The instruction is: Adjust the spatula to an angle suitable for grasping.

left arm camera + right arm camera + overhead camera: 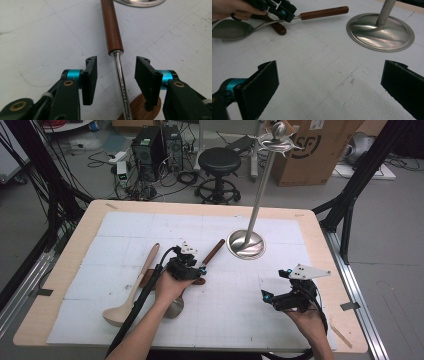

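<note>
While its two black pads stand either side of the bare steel shank without pressing on it, the left tool [116,75] is released, a clear gap showing on each side of the metal in the left gripper view. It straddles the metal ladle [120,82] just below the point where the shank enters the brown wooden handle [111,27]. The ladle lies flat on the counter [60,270], on the white gridded mat [130,227]. Its long axis runs on a diagonal in the high view: the handle points up and to the right, towards the round steel base of the utensil stand [245,244], and stops short of it, while the bowl [230,29] lies at the near end, by the person's left wrist. Under the shank, a second brown wooden handle [140,107] crosses beneath the ladle. To the left, a pale wooden spoon [134,287] lies nearly parallel, its bowl towards the near edge. The right tool [329,87] hovers over bare mat well to the right, its pads wide apart and released, with nothing between them.
</note>
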A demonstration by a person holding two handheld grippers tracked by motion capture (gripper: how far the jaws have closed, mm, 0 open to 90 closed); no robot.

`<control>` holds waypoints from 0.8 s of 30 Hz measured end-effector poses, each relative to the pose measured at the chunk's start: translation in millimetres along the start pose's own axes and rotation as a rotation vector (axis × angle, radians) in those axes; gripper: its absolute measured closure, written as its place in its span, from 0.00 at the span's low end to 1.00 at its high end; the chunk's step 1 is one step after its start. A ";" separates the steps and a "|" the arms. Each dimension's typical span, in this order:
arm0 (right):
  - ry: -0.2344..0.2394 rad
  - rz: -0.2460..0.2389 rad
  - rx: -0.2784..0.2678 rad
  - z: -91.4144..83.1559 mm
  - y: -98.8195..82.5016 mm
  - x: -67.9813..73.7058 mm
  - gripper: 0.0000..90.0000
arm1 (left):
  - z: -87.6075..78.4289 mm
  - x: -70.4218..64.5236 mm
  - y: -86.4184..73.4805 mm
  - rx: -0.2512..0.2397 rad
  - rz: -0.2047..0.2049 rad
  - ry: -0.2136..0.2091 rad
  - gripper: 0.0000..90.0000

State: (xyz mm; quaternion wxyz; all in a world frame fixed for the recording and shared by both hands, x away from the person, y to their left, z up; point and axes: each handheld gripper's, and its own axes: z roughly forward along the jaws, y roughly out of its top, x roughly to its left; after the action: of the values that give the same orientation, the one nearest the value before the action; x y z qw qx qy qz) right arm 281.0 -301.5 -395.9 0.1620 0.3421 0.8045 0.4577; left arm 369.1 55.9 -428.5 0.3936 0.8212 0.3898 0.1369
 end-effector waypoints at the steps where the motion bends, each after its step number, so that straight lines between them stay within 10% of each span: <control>1: 0.000 0.000 0.000 0.0 0.0 0.0 0.00 | 0.0 0.0 0.0 0.000 0.000 0.000 0.62; 24: 0.000 -0.009 0.009 1.8 0.4 1.9 0.00 | 8.4 -0.9 -3.5 0.062 0.005 -0.020 0.85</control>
State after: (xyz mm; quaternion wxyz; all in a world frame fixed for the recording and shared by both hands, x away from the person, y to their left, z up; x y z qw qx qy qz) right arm 280.8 -299.0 -396.4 0.1622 0.3393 0.8082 0.4533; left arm 371.2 52.0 -436.5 0.3717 0.8353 0.3878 0.1174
